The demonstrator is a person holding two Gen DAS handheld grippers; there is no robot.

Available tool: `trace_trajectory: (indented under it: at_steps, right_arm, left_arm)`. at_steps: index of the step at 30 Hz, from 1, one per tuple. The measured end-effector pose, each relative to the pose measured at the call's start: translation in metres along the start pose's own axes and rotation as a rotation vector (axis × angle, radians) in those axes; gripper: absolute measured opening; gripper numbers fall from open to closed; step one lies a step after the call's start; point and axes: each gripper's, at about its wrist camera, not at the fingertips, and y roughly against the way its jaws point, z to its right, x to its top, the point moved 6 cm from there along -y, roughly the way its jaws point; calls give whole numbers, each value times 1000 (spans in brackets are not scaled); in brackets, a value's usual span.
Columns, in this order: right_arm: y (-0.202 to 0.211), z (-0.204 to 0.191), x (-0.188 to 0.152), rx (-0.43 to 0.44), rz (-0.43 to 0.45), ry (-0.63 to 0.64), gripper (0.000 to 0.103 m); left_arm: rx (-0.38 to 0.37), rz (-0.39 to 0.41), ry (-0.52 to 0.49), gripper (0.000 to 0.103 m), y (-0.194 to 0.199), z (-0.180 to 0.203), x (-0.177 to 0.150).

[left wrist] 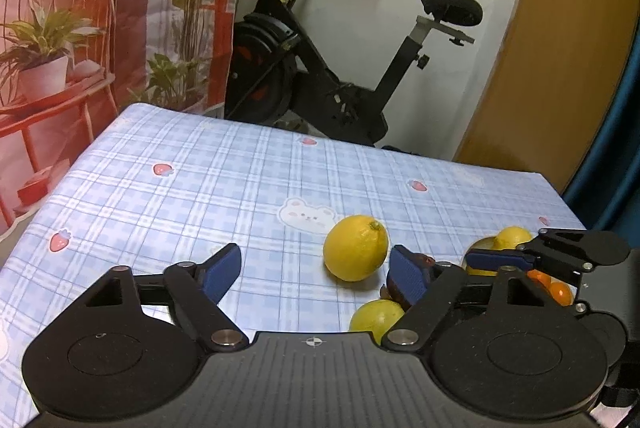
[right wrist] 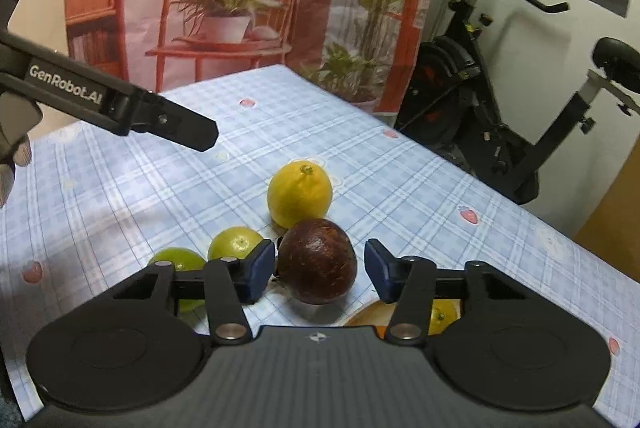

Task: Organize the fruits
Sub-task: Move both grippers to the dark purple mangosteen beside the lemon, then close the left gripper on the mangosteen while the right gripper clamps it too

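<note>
Only the right wrist view shows the right claw (right wrist: 320, 270) seemingly open around the brown fruit (right wrist: 317, 260).

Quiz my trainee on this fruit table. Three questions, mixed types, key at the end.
1. True or false: the brown fruit sits between the fingers of the right gripper.
2. In the right wrist view, the farthest fruit is: A yellow; B red; C purple.
3. In that view, how many green fruits lie left of the brown fruit?

Key: 1 true; 2 A; 3 two.
</note>
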Motion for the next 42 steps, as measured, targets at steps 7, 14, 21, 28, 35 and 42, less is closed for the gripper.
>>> trace_trajectory:
  at_steps: [7, 14, 21, 28, 35, 42]
  right_arm:
    - [-22, 2, -2, 37, -41, -15, 48]
    - [-26, 23, -1, 77, -54, -124, 48]
    - [-21, 53, 3, 79, -36, -259, 47]
    - [-17, 78, 3, 28, -16, -329, 47]
    - [-16, 90, 0, -25, -18, -335, 47]
    - [-18, 99, -4, -49, -19, -346, 47]
  left_arm:
    - [-26, -3, -20, 66, -7, 4, -1]
    - [-47, -14, -35, 62, -14, 7, -3]
    - [-58, -21, -38, 62, -22, 8, -2]
    - [-82, -25, -40, 57, -29, 13, 1]
    - [-131, -28, -56, 54, -38, 26, 5]
    - [-206, -47, -76, 52, -54, 43, 7]
